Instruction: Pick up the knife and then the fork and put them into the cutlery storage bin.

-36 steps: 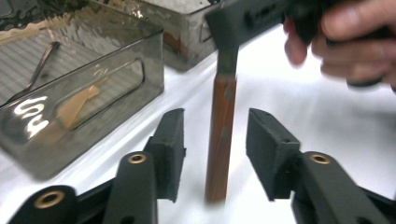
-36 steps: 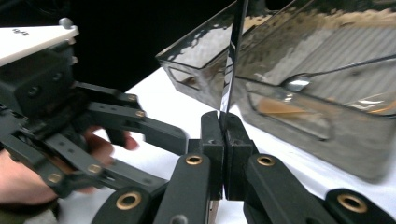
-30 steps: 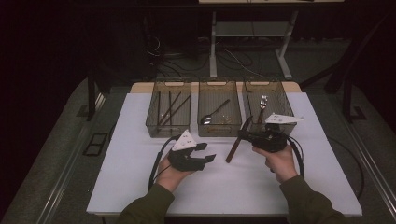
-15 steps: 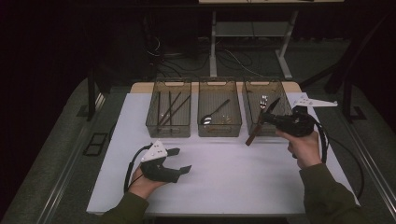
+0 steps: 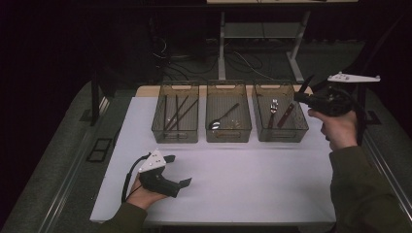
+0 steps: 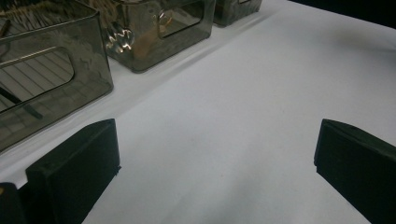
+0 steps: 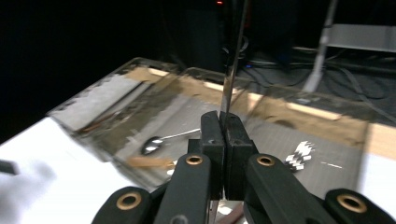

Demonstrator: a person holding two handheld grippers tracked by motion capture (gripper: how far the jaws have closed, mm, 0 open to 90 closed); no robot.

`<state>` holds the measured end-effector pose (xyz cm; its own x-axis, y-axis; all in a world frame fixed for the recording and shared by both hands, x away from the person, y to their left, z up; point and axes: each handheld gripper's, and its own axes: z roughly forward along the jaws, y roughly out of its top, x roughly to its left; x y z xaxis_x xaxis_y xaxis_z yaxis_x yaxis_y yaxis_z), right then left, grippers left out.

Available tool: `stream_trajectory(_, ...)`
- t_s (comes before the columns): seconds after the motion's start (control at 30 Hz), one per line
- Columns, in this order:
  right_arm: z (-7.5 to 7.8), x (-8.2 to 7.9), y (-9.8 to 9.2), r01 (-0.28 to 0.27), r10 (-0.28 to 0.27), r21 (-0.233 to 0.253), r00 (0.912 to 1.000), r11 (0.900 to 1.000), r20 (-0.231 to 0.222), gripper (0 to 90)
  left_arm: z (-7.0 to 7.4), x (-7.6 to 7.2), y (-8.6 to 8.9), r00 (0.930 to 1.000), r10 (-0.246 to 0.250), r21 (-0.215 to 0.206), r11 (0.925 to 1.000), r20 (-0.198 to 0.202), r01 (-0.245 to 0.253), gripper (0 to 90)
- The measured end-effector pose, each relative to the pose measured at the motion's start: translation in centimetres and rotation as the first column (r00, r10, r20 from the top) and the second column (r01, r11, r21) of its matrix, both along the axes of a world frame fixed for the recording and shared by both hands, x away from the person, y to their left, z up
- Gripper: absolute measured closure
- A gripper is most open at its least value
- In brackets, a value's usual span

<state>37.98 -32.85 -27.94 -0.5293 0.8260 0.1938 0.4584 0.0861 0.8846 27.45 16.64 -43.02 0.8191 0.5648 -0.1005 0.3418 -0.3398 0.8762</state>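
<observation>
My right gripper (image 5: pixel 298 96) is held up at the right end of the right bin (image 5: pixel 282 136), shut on a knife (image 5: pixel 285 115). Its dark reddish handle slants down over that bin and its thin blade (image 7: pixel 232 56) rises above the closed jaws (image 7: pixel 226 123). A fork (image 5: pixel 273 106) lies in the same bin. My left gripper (image 5: pixel 179 170) rests low at the table's front left, open, with only bare white tabletop (image 6: pixel 219 121) between its wide jaws (image 6: pixel 215 154).
Three clear bins stand in a row at the back of the white table (image 5: pixel 252 179). The left bin (image 5: pixel 175 136) holds dark sticks and the middle bin (image 5: pixel 228 137) holds a spoon (image 5: pixel 224 118). Behind the table are desk legs and cables on the floor.
My right gripper has risen and swung right and away, carrying the knife from mid-table to the right bin. My left gripper has drawn back to the front left, still open.
</observation>
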Motion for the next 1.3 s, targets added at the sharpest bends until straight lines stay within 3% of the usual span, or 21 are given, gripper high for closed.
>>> stream_trajectory(0.1, 0.4, 1.4, -0.6, 0.036, -0.036, -0.076, 0.9993, 0.996, -0.006, 89.2, -0.1, 0.1, -0.2, 1.0, -0.003, -0.002, 1.0, -0.008, 0.003, 0.0)
stream_trajectory(0.23, 0.1, 3.0, -1.4, 0.077, -0.082, -0.114, 0.9958, 0.991, -0.04, 89.2, -0.2, 0.0, -0.3, 0.9998, -0.011, 0.003, 0.9999, -0.015, 0.011, 0.0)
stream_trajectory(0.47, -2.3, 4.9, -1.8, 0.097, -0.129, -0.223, 0.9824, 0.97, -0.134, 89.2, -0.2, 0.0, -0.5, 0.9997, -0.02, 0.01, 0.9997, -0.015, 0.021, 0.0)
stream_trajectory(0.6, -3.4, 5.6, -1.5, 0.083, -0.137, -0.286, 0.9749, 0.955, -0.176, 89.2, -0.3, 0.0, -0.5, 0.9995, -0.024, 0.013, 0.9996, -0.019, 0.024, 0.0)
stream_trajectory(0.97, -5.7, 7.0, -0.9, 0.021, -0.119, -0.346, 0.9567, 0.938, -0.265, 89.1, -0.4, 0.0, -0.7, 0.9992, -0.031, 0.017, 0.9994, -0.027, 0.031, 0.0)
stream_trajectory(1.2, -6.5, 7.6, -0.5, 0.024, -0.114, -0.336, 0.9612, 0.942, -0.251, 89.1, -0.4, 0.0, -0.6, 0.9992, -0.031, 0.015, 0.9994, -0.027, 0.031, 0.0)
stream_trajectory(1.3, -7.0, 8.0, -0.3, 0.034, -0.115, -0.317, 0.9637, 0.948, -0.241, 89.0, -0.4, 0.0, -0.6, 0.9991, -0.032, 0.016, 0.9994, -0.028, 0.032, 0.0)
